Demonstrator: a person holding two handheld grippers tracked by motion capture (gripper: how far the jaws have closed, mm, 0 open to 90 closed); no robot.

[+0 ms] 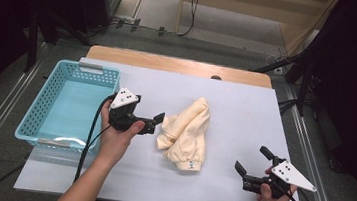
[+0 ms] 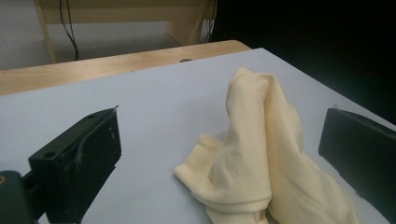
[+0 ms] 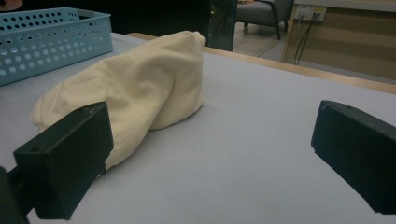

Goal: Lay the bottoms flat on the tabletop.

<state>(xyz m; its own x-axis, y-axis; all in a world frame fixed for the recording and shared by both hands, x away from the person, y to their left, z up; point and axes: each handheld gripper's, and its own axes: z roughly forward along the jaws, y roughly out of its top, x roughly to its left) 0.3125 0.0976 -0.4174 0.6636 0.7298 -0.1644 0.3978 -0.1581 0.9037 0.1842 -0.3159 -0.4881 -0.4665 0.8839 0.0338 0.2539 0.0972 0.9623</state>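
So the cream-coloured garment is lying bunched up in the middle of the table, with the blue basket off to its left. The left hand-held gripper is right at the garment's near-left edge with its jaws spread wide, and in the left gripper view the garment sits between them but nothing is pinched yet. The right hand-held gripper is also gaping wide, a fair bit off to the right of the garment and not touching it. My worry: the fabric is all lumped and folded over itself, so if the left one closes where it is, it'll probably only catch a single loose fold or the cuff. Then the whole thing either slips out on the lift or hangs in a long dangly mess that snags on the basket rim. Going in too low could also just shove the pile along the smooth table instead of getting under it. And the right one is too far away to help steady anything.
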